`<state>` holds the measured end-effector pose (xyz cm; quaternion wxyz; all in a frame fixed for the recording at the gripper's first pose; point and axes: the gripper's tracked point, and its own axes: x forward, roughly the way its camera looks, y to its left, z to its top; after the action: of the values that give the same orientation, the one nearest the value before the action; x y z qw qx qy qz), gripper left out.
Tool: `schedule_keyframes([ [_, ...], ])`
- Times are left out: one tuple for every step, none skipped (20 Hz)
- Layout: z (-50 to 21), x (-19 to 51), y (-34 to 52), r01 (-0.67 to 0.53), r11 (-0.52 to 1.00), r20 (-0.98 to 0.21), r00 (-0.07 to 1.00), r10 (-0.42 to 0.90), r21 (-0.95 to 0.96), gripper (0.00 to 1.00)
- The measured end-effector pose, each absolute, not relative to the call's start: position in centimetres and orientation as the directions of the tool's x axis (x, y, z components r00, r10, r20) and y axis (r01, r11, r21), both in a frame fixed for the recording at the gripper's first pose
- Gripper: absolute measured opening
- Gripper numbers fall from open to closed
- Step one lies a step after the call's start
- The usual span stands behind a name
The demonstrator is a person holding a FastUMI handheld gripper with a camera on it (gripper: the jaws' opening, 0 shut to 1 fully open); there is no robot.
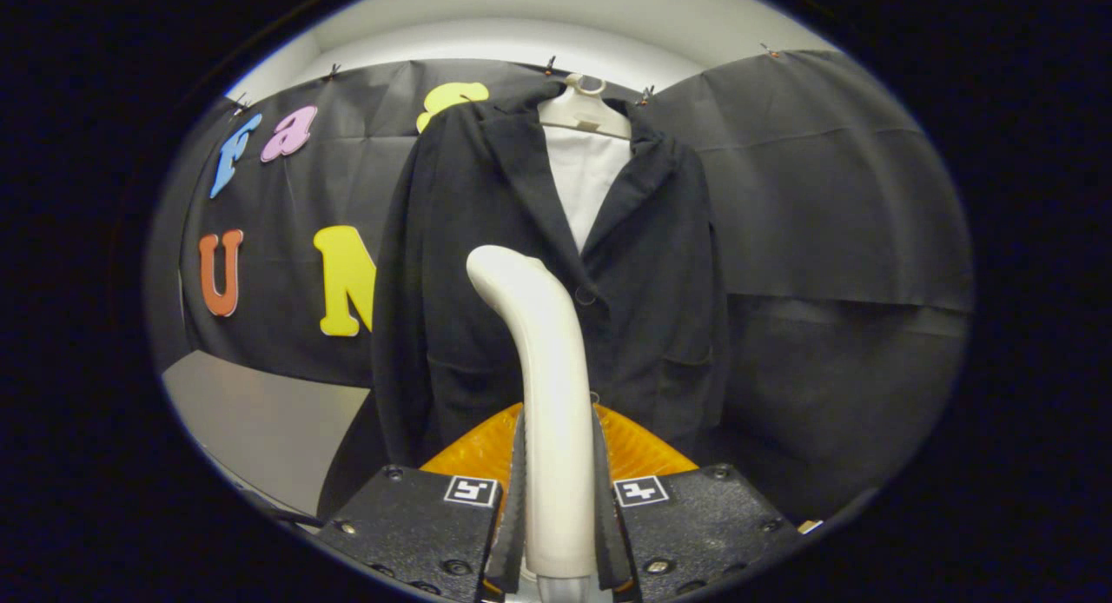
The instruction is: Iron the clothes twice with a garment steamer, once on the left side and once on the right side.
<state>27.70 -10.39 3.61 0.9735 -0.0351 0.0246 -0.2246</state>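
Gripper point(556, 533): fingers clamped either side of the garment steamer point(543, 394) handle; likely rigid, smooth, top-heavy
Blazer point(556, 281): hangs beyond; soft, yielding

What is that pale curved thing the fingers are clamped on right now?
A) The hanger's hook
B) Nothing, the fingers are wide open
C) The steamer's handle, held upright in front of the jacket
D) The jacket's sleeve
C: both fingers press on the sides of the pale garment steamer, which rises upright between them, its curved top in front of the dark jacket hanging on a white hanger.
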Motion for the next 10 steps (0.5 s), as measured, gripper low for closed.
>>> schedule_keyframes([
  [3.0,27.8,-10.7,0.441,0.894,-0.043,0.895,-0.445,-0.081,0.36],
  [2.5,27.8,-10.9,0.445,0.891,-0.054,0.891,-0.450,-0.086,0.35],
  [1.9,27.8,-11.1,0.449,0.889,-0.064,0.888,-0.455,-0.090,0.36],
  [1.2,27.7,-11.3,0.455,0.886,-0.078,0.883,-0.462,-0.094,0.36],
  [0.6,27.8,-11.3,0.458,0.883,-0.090,0.880,-0.466,-0.101,0.36],
  [0.2,27.8,-11.3,0.458,0.882,-0.101,0.878,-0.468,-0.108,0.36],
  [-0.4,27.7,-11.3,0.458,0.881,-0.109,0.876,-0.470,-0.117,0.36],
  [-0.9,27.7,-11.4,0.459,0.880,-0.117,0.874,-0.473,-0.125,0.36],
  [-1.7,27.6,-11.3,0.459,0.878,-0.124,0.871,-0.474,-0.133,0.36],
  [-2.2,27.6,-11.2,0.459,0.878,-0.131,0.870,-0.475,-0.139,0.36],
])
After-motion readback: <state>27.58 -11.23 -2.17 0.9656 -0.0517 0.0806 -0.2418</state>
